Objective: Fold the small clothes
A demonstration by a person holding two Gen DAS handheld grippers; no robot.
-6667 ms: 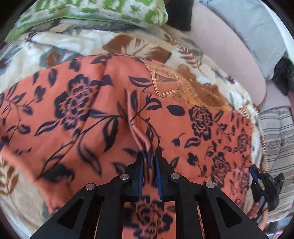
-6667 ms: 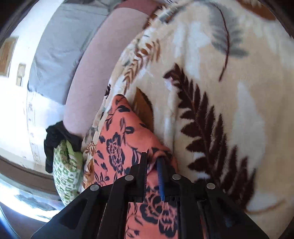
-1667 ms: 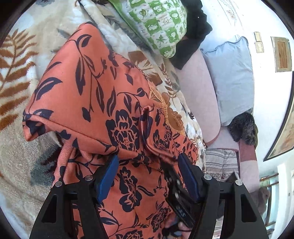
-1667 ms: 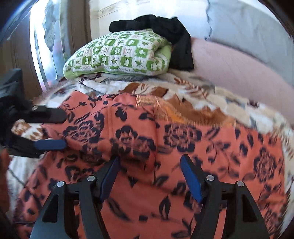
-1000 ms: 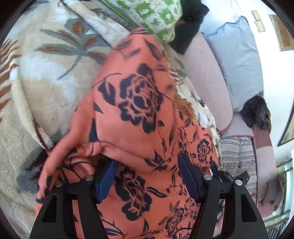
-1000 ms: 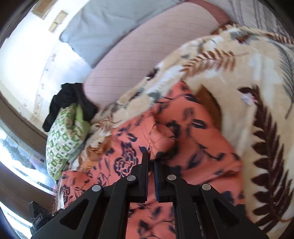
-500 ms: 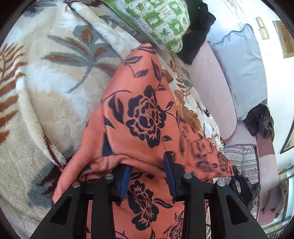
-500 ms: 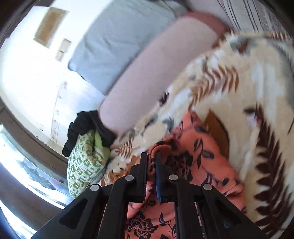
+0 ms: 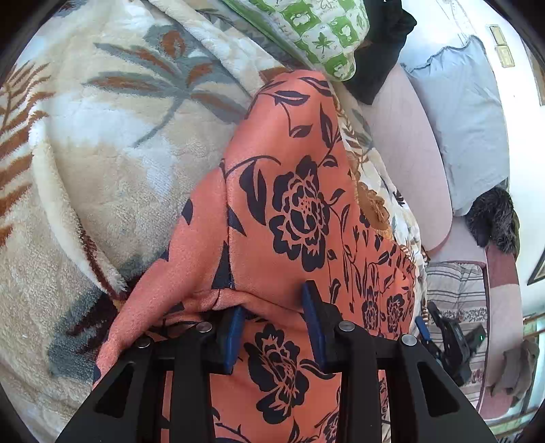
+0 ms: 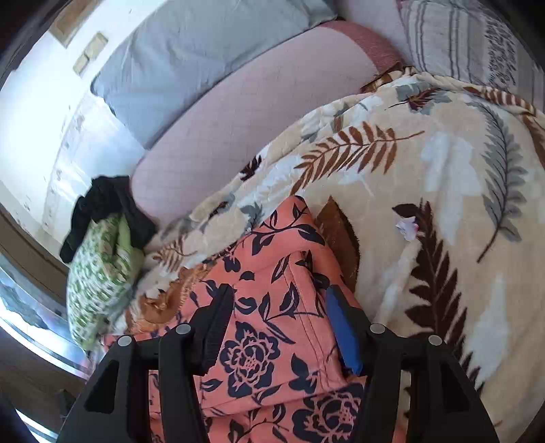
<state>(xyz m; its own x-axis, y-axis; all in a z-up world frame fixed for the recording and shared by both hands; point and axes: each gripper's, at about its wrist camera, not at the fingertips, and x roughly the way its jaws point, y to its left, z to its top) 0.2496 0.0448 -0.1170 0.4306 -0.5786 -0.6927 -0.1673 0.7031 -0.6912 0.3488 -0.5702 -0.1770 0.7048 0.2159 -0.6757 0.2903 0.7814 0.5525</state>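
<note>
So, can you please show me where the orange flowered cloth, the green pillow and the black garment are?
Orange flowered cloth (image 9: 299,211): left wrist view, on the big dark flower in its middle.
Green pillow (image 9: 316,30): left wrist view, on its checked top side.
Black garment (image 10: 102,201): right wrist view, on the bunched part above the pillow.

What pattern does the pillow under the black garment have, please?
Green-and-white checks with leaf motifs, clearest in the left wrist view: pillow.

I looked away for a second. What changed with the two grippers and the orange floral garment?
The right gripper, shut on the orange floral garment a second ago, is opening and letting it go. The left gripper narrowed around a fold. The garment remains on the leaf-print blanket.
</note>
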